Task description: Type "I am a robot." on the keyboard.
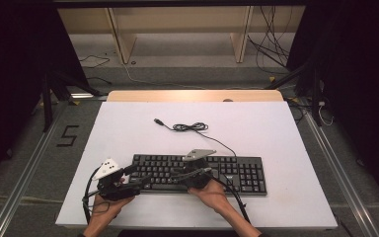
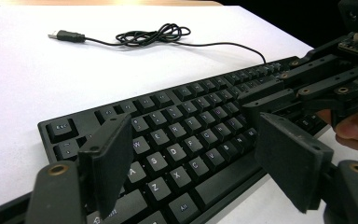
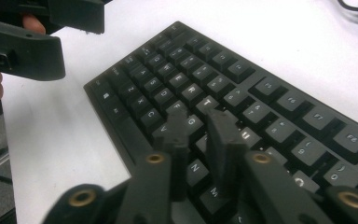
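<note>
Right gripper (image 3: 198,123) hovers over the middle rows of the black keyboard (image 1: 237,174), its two jaws drawn nearly together with only a narrow gap between them and nothing caught in that gap; in the right gripper view their tips sit just above the keys around G and T, though whether they touch a keycap I cannot tell. In the high view the same gripper (image 1: 177,176) shows over the keyboard's centre, carried by the person's right hand (image 1: 212,190), which rests at the near edge of the keyboard. The left gripper (image 2: 193,154) is spread wide (both pads stand well apart, with the letter keys visible between them) and holds nothing; it is aimed across the keyboard's left end, just beside the front edge. The keyboard lies flat on the white table (image 1: 128,128), parallel to the near side and closer to the person than to the far edge. Its cable (image 1: 191,127) runs from the back of the keyboard into a loose coil farther out on the table, ending in a USB plug (image 1: 159,121) that lies free on the white surface.
</note>
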{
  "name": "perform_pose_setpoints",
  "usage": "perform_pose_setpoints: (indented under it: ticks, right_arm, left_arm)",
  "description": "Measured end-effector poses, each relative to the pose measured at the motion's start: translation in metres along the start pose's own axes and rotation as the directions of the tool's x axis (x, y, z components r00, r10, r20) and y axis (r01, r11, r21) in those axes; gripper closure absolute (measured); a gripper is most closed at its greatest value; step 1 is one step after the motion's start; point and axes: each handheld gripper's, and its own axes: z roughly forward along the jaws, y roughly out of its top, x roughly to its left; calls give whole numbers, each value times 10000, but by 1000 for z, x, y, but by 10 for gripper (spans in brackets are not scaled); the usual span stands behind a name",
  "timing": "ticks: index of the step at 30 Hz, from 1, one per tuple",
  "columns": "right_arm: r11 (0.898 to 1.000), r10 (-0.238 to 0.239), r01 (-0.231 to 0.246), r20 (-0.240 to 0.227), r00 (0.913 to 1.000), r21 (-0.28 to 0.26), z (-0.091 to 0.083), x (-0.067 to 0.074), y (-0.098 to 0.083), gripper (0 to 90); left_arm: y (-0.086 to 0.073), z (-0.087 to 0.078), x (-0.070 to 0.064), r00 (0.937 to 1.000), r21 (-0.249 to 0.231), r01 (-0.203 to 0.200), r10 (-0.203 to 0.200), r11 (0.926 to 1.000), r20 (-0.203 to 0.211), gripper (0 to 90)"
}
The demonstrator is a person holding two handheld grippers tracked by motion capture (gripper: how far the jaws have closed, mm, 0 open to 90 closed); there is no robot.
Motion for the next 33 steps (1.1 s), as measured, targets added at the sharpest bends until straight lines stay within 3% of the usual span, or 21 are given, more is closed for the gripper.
perform_pose_setpoints:
  ticks: [7, 33]
  right_arm:
    - [9997, -111, 112, -58, 9999, 228, 7, 4, -1, 898]
    - [9969, -288, 290, -44, 9996, 727, 24, 11, -5, 900]
  left_arm:
    - [0, 0, 0, 10000, -11, -4, 4, 10000, 10, 273]
    - [0, 0, -1, 10000, -31, -50, 50, 10000, 80, 273]
